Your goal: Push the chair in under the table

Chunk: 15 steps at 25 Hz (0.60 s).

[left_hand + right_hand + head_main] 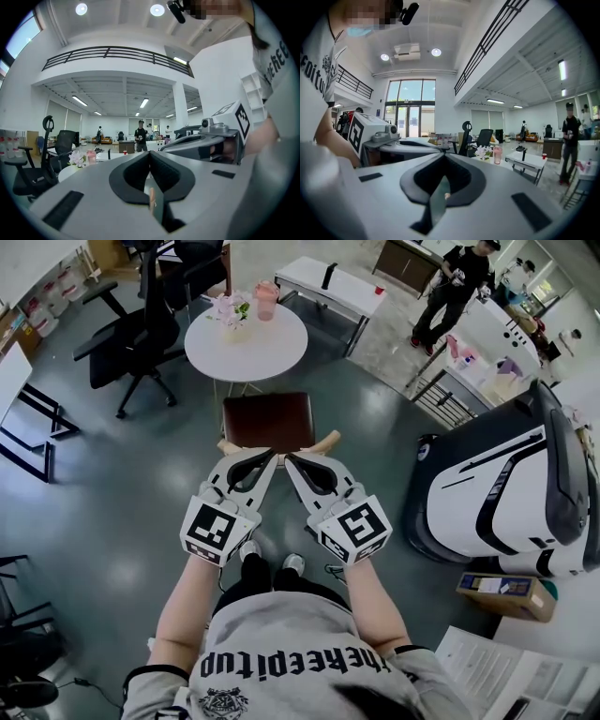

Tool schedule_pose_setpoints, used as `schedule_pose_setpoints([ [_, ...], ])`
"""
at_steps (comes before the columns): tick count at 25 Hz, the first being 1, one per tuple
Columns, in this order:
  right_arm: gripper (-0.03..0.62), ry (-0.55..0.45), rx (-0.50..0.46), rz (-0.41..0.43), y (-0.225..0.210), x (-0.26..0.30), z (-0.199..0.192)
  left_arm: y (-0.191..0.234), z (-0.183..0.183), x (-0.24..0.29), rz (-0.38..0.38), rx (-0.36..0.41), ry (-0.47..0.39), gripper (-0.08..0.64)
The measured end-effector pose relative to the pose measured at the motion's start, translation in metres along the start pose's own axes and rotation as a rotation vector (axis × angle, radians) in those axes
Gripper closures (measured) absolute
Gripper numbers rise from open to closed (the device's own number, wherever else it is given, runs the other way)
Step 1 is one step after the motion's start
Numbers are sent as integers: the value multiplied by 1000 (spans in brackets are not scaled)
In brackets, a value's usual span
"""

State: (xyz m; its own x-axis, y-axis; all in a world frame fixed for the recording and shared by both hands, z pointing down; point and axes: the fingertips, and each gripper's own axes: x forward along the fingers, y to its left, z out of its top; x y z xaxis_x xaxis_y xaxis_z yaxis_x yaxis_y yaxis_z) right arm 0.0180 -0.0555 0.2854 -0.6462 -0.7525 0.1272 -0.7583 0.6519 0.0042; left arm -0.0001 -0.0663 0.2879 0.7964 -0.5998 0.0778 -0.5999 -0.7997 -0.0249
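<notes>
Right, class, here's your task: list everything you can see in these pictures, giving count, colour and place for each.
chair: one, brown seat, between round table and person
table: one, white, round, upper middle
flowers: one bunch, pale pink, on table
cup: one, pink, on table
office chair: one, black, left of table
desk: one, white, beyond table
bystander: one, black clothes, top right
machine: one, white and black, right
box: one, brown, floor, lower right
left claw: grey, shut, empty, at chair's back
right claw: grey, shut, empty, beside it
</notes>
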Motion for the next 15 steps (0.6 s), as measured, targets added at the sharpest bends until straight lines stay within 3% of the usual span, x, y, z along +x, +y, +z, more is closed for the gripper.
schedule_pose_setpoints([
  [15, 581, -17, 9, -10, -8, 8, -1, 6, 5, 6, -6, 18, -22, 545],
])
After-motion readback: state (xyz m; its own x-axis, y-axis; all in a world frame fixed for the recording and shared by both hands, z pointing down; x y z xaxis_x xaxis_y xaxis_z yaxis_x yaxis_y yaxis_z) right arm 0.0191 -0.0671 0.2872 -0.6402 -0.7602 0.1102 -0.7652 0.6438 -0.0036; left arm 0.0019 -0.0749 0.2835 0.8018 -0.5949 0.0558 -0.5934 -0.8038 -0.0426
